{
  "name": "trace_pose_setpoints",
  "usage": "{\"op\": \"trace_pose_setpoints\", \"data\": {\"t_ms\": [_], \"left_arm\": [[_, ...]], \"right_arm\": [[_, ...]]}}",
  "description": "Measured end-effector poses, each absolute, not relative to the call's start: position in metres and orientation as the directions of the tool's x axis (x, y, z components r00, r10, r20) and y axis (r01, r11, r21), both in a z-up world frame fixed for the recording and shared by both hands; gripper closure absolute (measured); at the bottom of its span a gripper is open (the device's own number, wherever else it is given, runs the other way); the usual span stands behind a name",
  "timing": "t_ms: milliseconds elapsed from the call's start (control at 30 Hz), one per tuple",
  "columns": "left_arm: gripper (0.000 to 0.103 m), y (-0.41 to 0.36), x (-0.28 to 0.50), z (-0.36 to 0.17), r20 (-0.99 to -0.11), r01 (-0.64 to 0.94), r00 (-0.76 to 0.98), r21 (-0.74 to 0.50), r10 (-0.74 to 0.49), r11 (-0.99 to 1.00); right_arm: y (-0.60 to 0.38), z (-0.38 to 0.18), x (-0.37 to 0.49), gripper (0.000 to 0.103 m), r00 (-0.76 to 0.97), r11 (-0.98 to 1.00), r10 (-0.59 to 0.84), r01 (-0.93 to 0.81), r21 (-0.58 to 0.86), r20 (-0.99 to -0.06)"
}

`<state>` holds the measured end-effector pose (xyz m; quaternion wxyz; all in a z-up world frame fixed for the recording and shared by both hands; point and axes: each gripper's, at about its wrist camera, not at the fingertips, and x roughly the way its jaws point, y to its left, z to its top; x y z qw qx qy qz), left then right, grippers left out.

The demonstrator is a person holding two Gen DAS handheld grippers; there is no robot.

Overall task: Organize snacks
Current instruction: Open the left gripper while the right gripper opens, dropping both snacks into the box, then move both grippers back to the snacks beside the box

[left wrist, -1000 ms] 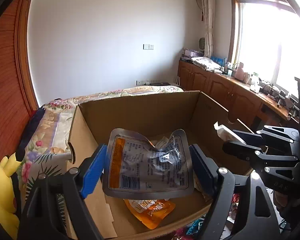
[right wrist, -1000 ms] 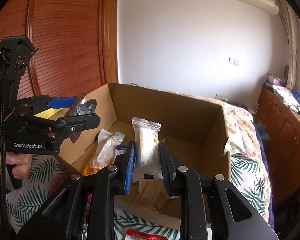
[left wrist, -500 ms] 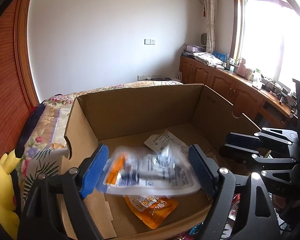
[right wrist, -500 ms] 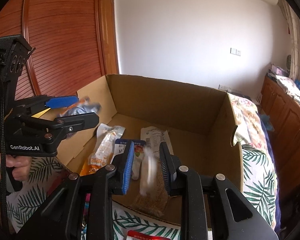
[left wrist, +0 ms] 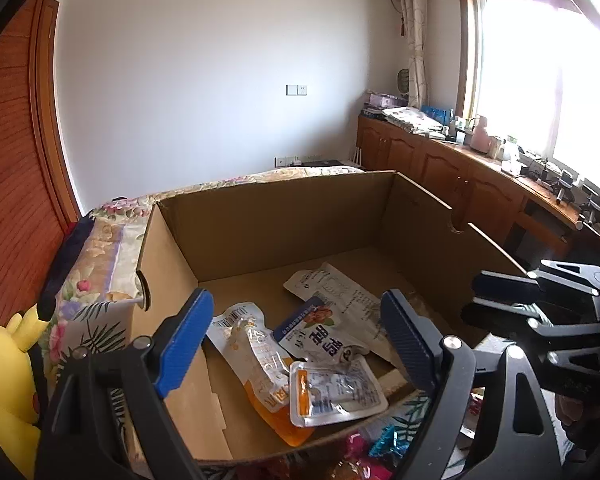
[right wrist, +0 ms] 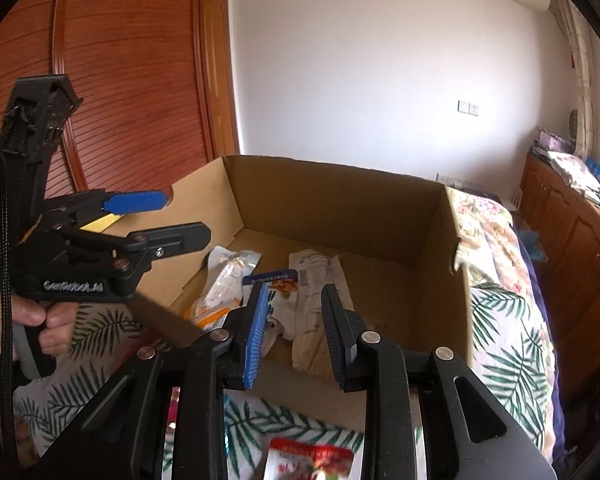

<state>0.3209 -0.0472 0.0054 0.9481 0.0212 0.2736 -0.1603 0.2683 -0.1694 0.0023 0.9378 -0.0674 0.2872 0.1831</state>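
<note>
An open cardboard box stands on the bed and holds several snack packets. A silver-and-orange packet lies at the near edge on an orange-and-white pouch. A blue-and-white packet and a long white packet lie mid-floor. My left gripper is open and empty above the box's near-left corner. My right gripper is open and empty over the box's near edge.
More snack packets lie on the leaf-print bedspread in front of the box, one red-and-white, some pink and teal. A yellow plush toy sits left of the box. Wooden cabinets line the right wall.
Both grippers opened and dropped their packets into the box: the silver-and-orange packet from the left, the white packet from the right. Both are now empty.
</note>
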Motion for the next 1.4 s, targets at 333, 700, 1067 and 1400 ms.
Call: {"op": "trace_pose_setpoints", "data": {"t_ms": [333,700,1067,1400], "left_arm": [[0.014,-0.051,0.282,0.017,-0.501,0.333,0.811,-0.030,-0.302,0.943],[0.014,-0.053,0.249,0.013,-0.505,0.365,0.800,-0.020,-0.324,0.931],[0.014,-0.056,0.223,-0.003,-0.528,0.393,0.776,-0.022,-0.345,0.919],[0.014,-0.050,0.219,-0.040,-0.592,0.375,0.737,-0.043,-0.326,0.926]], "right_arm": [[-0.180,0.002,0.218,0.069,0.777,0.933,0.280,-0.359,-0.032,-0.564],[-0.186,-0.016,0.192,0.059,0.761,0.943,0.257,-0.332,-0.018,-0.595],[-0.196,-0.056,0.193,0.054,0.704,0.950,0.228,-0.311,-0.005,-0.673],[-0.200,-0.092,0.210,0.053,0.641,0.954,0.204,-0.299,0.004,-0.740]]}}
